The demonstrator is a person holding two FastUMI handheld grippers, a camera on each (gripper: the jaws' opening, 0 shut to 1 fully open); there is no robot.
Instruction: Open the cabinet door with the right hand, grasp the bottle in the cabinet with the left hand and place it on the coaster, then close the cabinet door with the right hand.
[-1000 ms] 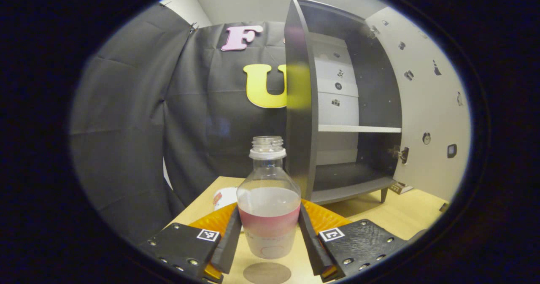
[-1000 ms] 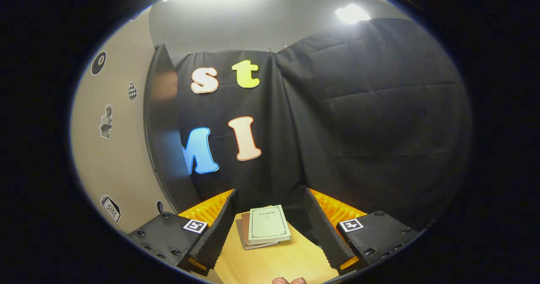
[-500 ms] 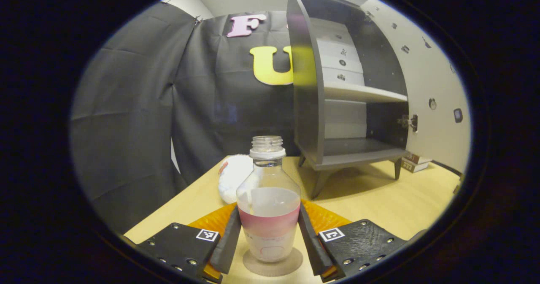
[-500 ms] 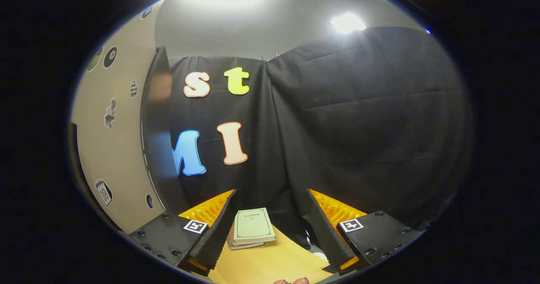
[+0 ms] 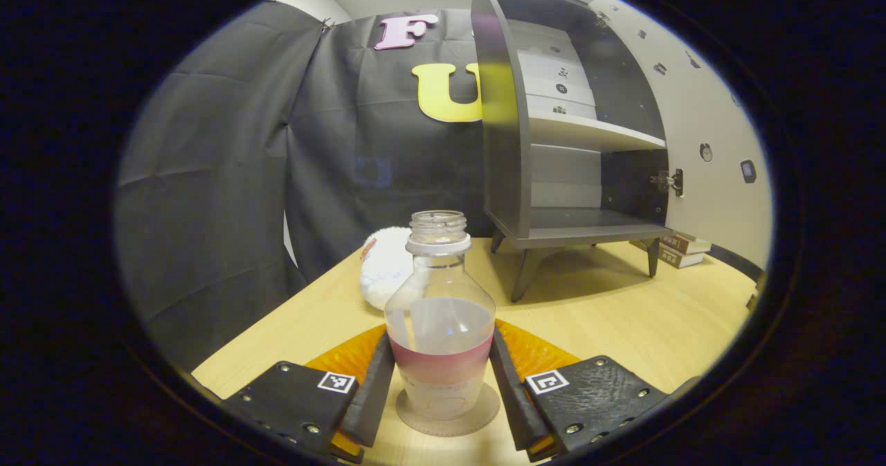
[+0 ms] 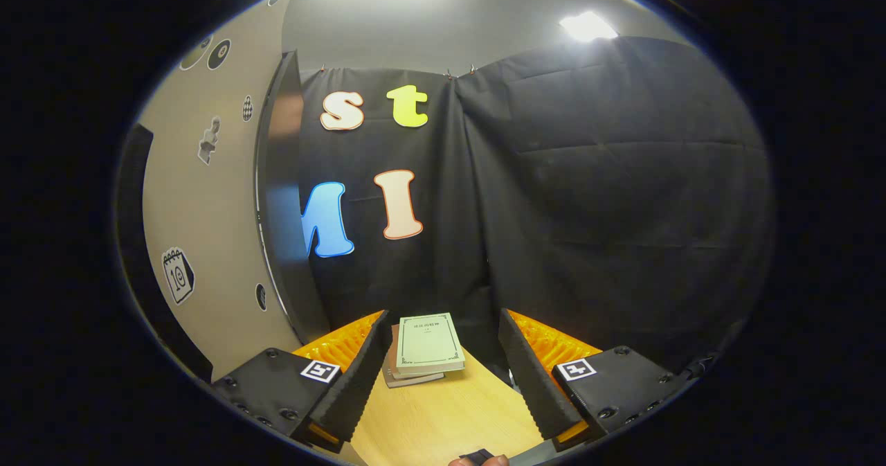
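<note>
We see the left gripper (image 5: pixel 439 400) closed on the clear plastic bottle with a pink label band (image 5: pixel 440 327), which stands on the round brown coaster (image 5: pixel 447 419) near the desk's front edge, while the right gripper (image 6: pixel 439 376) hangs wide apart, holding nothing.

A staged recording booth, not a lived-in home: black cloth (image 6: pixel 609 175) is hanging as walls, a small grey cabinet (image 5: pixel 554 133) is standing on a pale wood surface (image 5: pixel 623 314), and stickers are dotting the cabinet door (image 6: pixel 201 230).
</note>
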